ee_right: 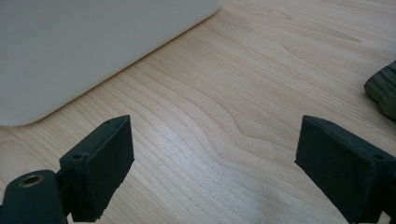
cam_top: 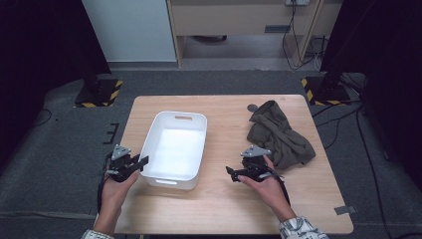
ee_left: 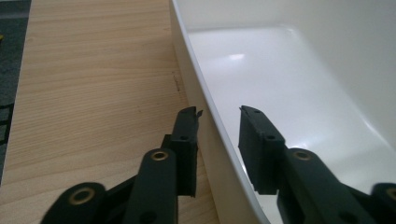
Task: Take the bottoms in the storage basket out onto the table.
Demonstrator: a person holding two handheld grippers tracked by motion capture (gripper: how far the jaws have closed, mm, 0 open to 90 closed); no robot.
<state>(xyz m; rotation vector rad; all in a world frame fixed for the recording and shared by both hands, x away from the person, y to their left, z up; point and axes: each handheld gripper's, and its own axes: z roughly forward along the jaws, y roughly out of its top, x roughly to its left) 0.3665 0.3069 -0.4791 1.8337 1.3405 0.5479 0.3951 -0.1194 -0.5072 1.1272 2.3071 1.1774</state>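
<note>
Left hand-held gripper (ee_left: pixel 218 114) astride (unclamped) bin rim (ee_left: pixel 205 107)

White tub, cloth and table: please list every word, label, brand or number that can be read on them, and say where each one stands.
None can be read.
white tub: plain, no label in sight.
olive cloth: no tag or print in sight.
wooden table: bare wood grain, no lettering.

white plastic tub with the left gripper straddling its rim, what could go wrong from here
1. The left gripper has one jaw outside and one inside the wall of the white plastic tub, with gaps showing; pulling now may slip off.
2. The tub sits near the light wooden table edge; a tug could slide it off.
3. The right gripper is open over bare wood, not steadying anything.
</note>
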